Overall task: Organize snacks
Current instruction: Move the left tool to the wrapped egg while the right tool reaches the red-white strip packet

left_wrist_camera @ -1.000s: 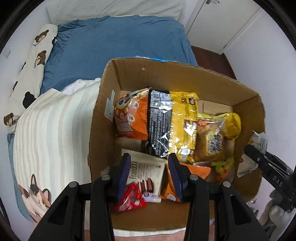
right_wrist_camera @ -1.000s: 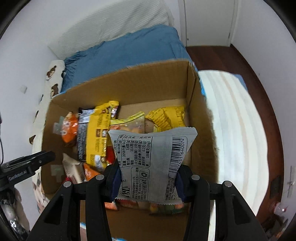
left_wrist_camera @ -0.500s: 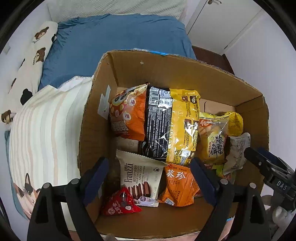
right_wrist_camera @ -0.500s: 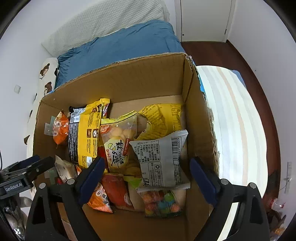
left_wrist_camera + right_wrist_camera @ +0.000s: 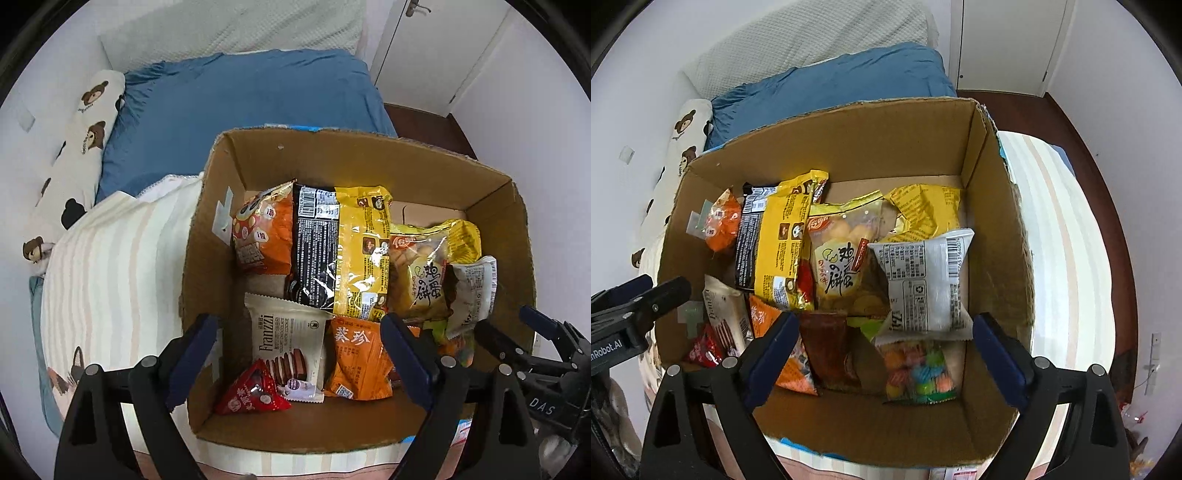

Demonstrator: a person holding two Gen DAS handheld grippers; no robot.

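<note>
An open cardboard box [image 5: 369, 162] on the bed holds several snack packs. My left gripper [image 5: 295, 325] hovers open above its near left part, over a white Franzzi cookie pack [image 5: 284, 339], a red triangular packet [image 5: 251, 395] and an orange packet [image 5: 354, 362]; nothing is between its pads. My right gripper [image 5: 885, 321] is open and empty above the near right part of the box [image 5: 849, 147]. Just beyond its fingers, a grey-white packet [image 5: 923, 280] lies loose on a colourful candy bag [image 5: 919, 373]. A yellow-black pack [image 5: 343, 251] lies mid-box.
The box rests on a striped blanket [image 5: 110, 277], with a blue quilt [image 5: 240, 110] behind it. A bear-print pillow [image 5: 81, 122] runs along the left wall. White doors [image 5: 443, 48] and dark wooden floor [image 5: 1082, 122] lie to the right.
The right gripper let go of the grey-white packet, which now lies in the box, and its jaws spread wide. The left jaws went from nearly together to wide apart. Both grippers drew back slightly.
</note>
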